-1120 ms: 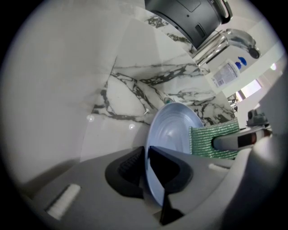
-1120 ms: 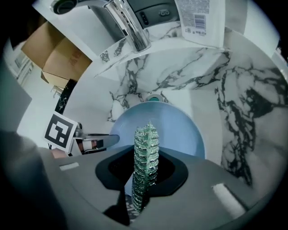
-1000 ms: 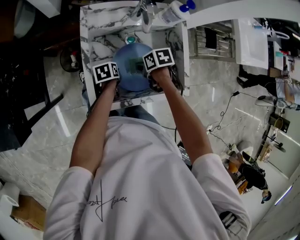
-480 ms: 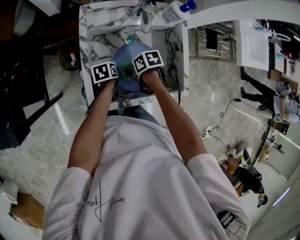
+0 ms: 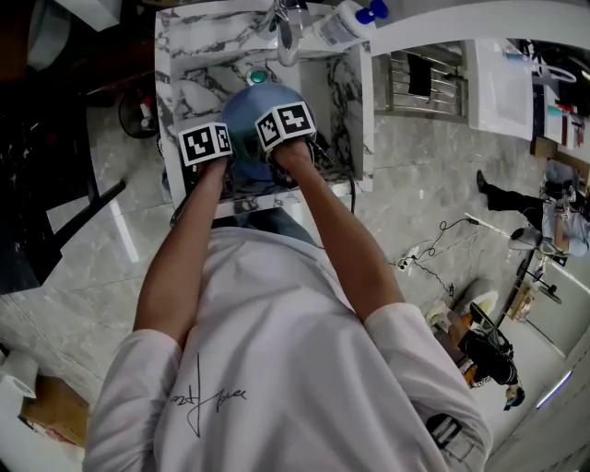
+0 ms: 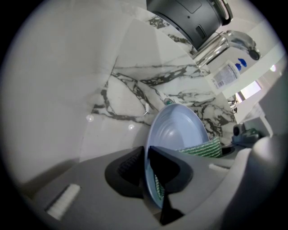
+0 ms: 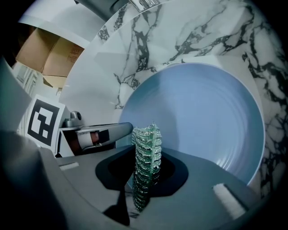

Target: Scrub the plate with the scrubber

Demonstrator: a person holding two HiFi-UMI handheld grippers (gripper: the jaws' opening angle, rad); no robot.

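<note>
A light blue plate (image 5: 247, 115) stands tilted on edge inside the marble sink (image 5: 194, 55). My left gripper (image 6: 145, 167) is shut on the plate (image 6: 177, 130) at its near rim, one jaw on each face. My right gripper (image 7: 145, 168) is shut on a green scrubber (image 7: 146, 157), which is pinched upright between the jaws and sits right before the plate's (image 7: 198, 112) inner face. The scrubber (image 6: 202, 148) also shows against the plate's face in the left gripper view. In the head view both marker cubes hide the jaws.
A chrome tap (image 6: 220, 45) and a white bottle with a blue cap (image 5: 346, 20) stand at the sink's back. A green drain fitting (image 5: 257, 76) lies beyond the plate. Marble walls (image 7: 148, 49) close in on all sides. A cardboard box (image 7: 49, 54) sits outside.
My right gripper has slid leftward across the plate with the scrubber, drawing close to the left gripper. The left gripper and plate have stayed almost still.
</note>
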